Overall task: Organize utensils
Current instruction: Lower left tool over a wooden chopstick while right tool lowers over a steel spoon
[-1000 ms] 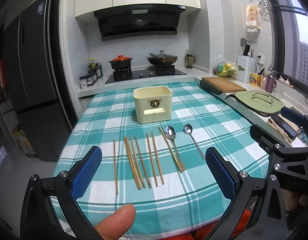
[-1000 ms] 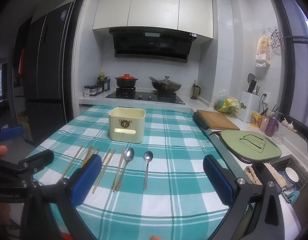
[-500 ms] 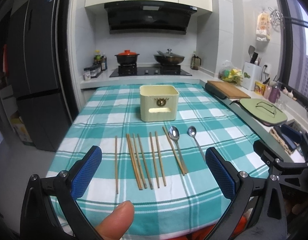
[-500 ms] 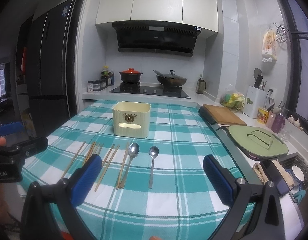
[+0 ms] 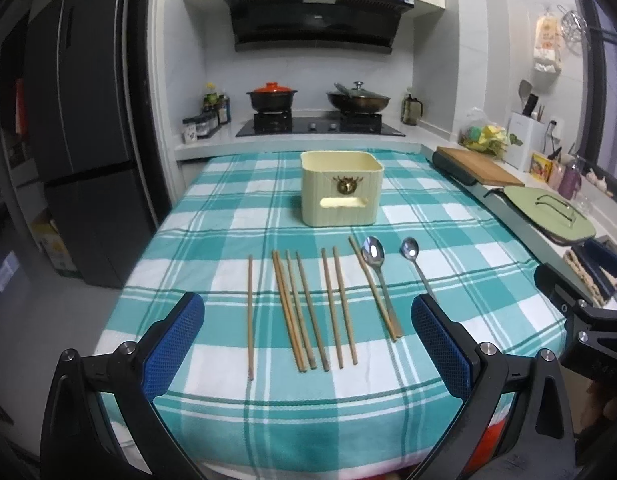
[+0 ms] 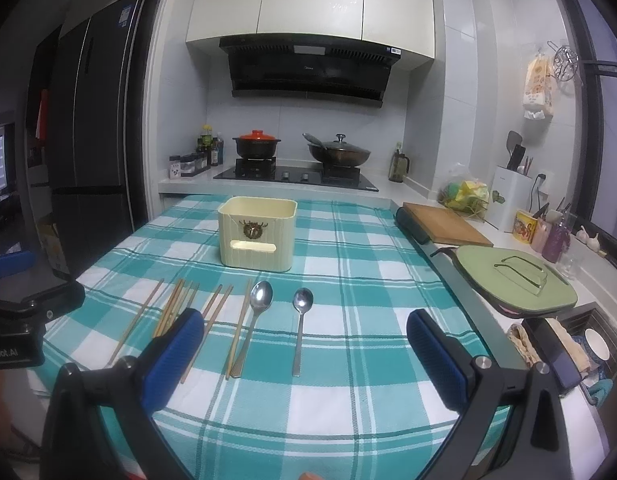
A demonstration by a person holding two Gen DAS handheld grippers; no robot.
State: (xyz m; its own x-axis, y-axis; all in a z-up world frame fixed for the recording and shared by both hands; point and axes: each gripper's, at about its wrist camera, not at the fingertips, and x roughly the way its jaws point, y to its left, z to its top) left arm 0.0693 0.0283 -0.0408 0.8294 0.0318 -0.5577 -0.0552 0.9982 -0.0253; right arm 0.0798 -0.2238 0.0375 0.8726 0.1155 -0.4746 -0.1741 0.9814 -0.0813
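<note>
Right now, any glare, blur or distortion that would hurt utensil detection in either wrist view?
Left wrist: sharp, dim even light, small glints on both spoons; chopsticks crisp. Right wrist: strong fisheye bending at the edges, left finger hides some chopstick ends, holder clear.

Your worktop (image 5: 212, 216) is covered by a teal-and-white checked cloth (image 5: 468, 240). Toward its far end stands a cream bin (image 5: 342, 192), upright and open at the top. Nearer you, wooden chopsticks (image 5: 304, 308) lie in a loose row, roughly parallel. To their right, a larger spoon (image 5: 374, 256) touches the rightmost chopstick, and a smaller spoon (image 5: 410, 249) lies just beside it, apart.
</note>
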